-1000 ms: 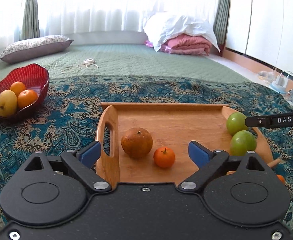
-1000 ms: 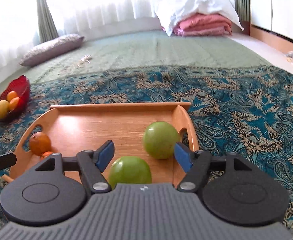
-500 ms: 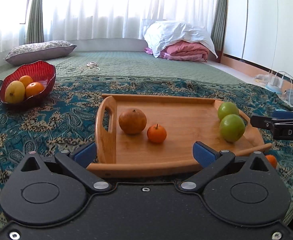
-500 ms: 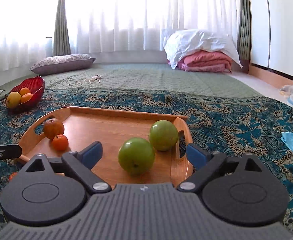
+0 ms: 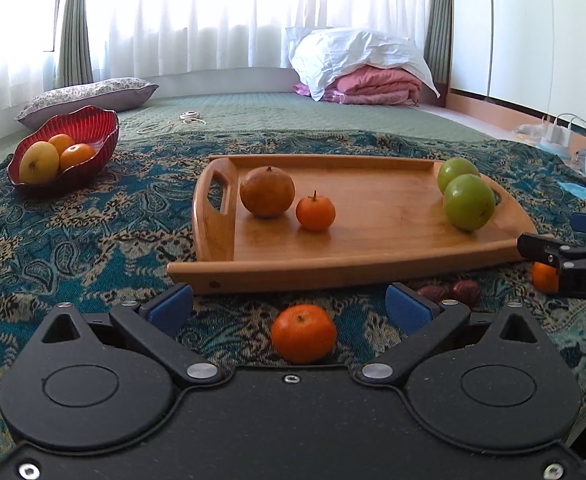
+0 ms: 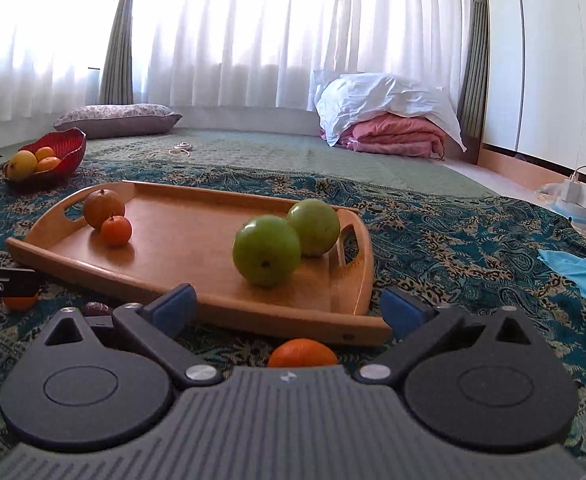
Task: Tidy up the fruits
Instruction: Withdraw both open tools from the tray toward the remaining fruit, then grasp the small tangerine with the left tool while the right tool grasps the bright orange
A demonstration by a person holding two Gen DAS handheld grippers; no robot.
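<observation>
We judge the loose mandarin (image 5: 303, 333) between our left gripper (image 5: 289, 306) fingers to be light, round and a little soft under a thin skin, so it should roll at a nudge and bruise if pinched hard; we would take it across its widest part, pads level on either side, and close gently. It lies on the patterned cloth (image 5: 85, 240) just in front of the tray (image 5: 373, 264), near its front rim and not touching it. The left gripper's jaws stand wide apart and hold nothing. Our right gripper (image 6: 289, 306) is likewise spread and empty, with another mandarin (image 6: 303, 353) on the cloth low between its fingers, half hidden by the gripper body. A third orange fruit (image 5: 544, 277) sits behind the right gripper's finger in the left view, and two small dark fruits (image 5: 449, 291) lie by the tray's front edge; what they are we cannot tell. On the tray a dull brownish-orange fruit (image 5: 267, 191) and a small mandarin with a stem (image 5: 315, 213) sit close together at the left end, and two smooth green fruits (image 5: 469, 201) sit close at the right by the handle; those look firmer and heavier, likely needing a wider bite. The red bowl (image 5: 93, 128) far left holds a yellow fruit and two oranges
</observation>
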